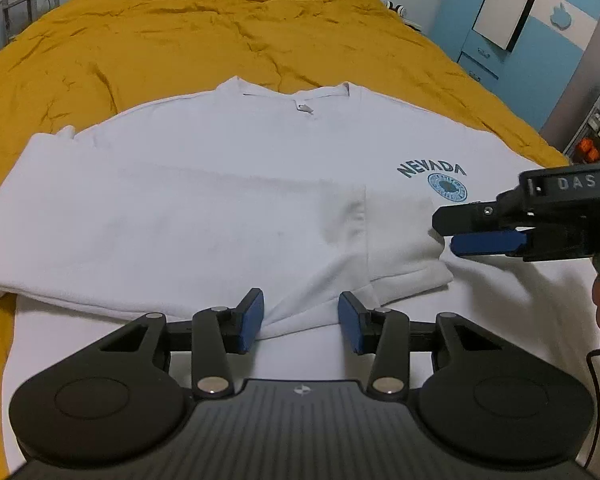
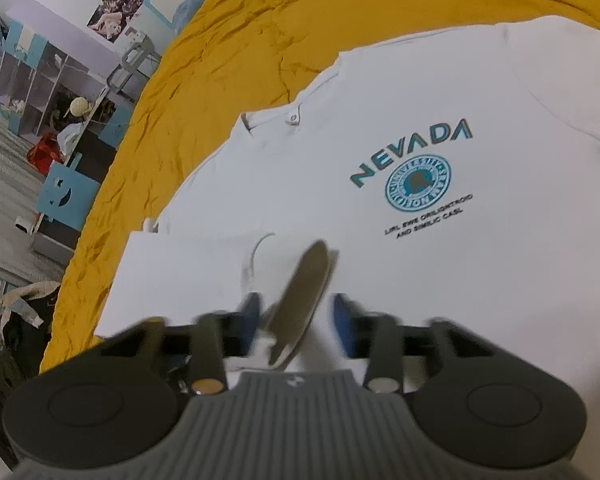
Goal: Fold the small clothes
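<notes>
A bed under a creased mustard-yellow cover [image 1: 220, 32] carries a white T-shirt [image 1: 228, 160], seemingly part-folded.

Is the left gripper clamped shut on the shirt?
No, the left gripper is open, its pads apart with the white shirt between them.

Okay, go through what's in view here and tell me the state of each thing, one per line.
White NEVADA-print T-shirt: lying flat, left sleeve folded across the front.
Mustard-yellow quilted bedspread: spread out, wrinkled.
Left gripper: open, straddling the folded sleeve's edge.
Right gripper: open, blurred, over the sleeve cuff.
</notes>
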A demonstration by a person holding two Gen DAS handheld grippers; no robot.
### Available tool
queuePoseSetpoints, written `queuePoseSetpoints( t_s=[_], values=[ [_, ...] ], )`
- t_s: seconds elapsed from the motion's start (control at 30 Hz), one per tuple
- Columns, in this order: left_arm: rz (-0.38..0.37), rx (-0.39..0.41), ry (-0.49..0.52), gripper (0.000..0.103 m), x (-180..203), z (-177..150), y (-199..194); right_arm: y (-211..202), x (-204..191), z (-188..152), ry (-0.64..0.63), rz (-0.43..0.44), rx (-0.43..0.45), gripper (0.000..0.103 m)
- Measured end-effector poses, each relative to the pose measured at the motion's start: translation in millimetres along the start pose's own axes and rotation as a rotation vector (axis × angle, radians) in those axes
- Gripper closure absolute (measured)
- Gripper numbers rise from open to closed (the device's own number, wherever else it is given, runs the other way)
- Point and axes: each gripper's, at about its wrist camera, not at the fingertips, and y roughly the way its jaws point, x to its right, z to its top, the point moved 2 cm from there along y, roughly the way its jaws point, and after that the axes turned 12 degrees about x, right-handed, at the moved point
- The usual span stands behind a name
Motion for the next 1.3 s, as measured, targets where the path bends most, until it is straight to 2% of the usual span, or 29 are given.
queuePoseSetpoints(
  t_s=[0.2,0.3,0.37,0.4,0.5,0.7,0.87,0.97,1.07,1.17,1.3],
  values=[
    [0.002,0.084,-0.139,0.053,-18.3,9.3,-23.2,21.0,4.4,-6.1,0.067,0.037,-0.044,0.064],
    [0.048,0.124,-0.210,0.053,-35.1,14.3,-37.9,30.2,1.6,-8.7,0.072,0.040,-0.035,0.080],
    [0.083,0.151,-0.244,0.053,-48.9,15.4,-46.5,34.8,-2.7,-9.1,0.053,0.025,-0.035,0.096],
    [0.097,0.162,-0.260,0.053,-55.8,15.3,-50.7,34.5,-5.9,-8.5,0.044,0.026,-0.029,0.099],
    [0.130,0.195,-0.319,0.053,-78.0,11.7,-62.8,27.2,-23.3,-2.8,-0.028,0.034,0.006,0.101],
    [0.200,0.242,-0.426,0.053,-119.6,1.6,-84.1,14.5,-81.7,23.3,-0.246,0.060,0.050,0.102],
    [0.262,0.297,-0.505,0.053,-151.3,-3.2,-105.6,0.2,-134.1,61.1,-0.314,0.143,0.098,0.102],
    [0.297,0.304,-0.551,0.053,-166.8,-6.3,-110.4,-11.5,-168.6,88.5,-0.324,0.215,0.136,0.102],
    [0.315,0.312,-0.582,0.053,-179.3,-9.2,-113.5,-26.0,-194.2,113.1,-0.354,0.253,0.199,0.102],
    [0.317,0.309,-0.596,0.053,-187.4,-12.2,-113.7,-44.3,-202.4,135.5,-0.354,0.272,0.259,0.102],
    [0.309,0.298,-0.598,0.053,-194.3,-9.3,-106.6,-68.5,-180.7,158.0,-0.313,0.253,0.311,0.102]
  ],
)
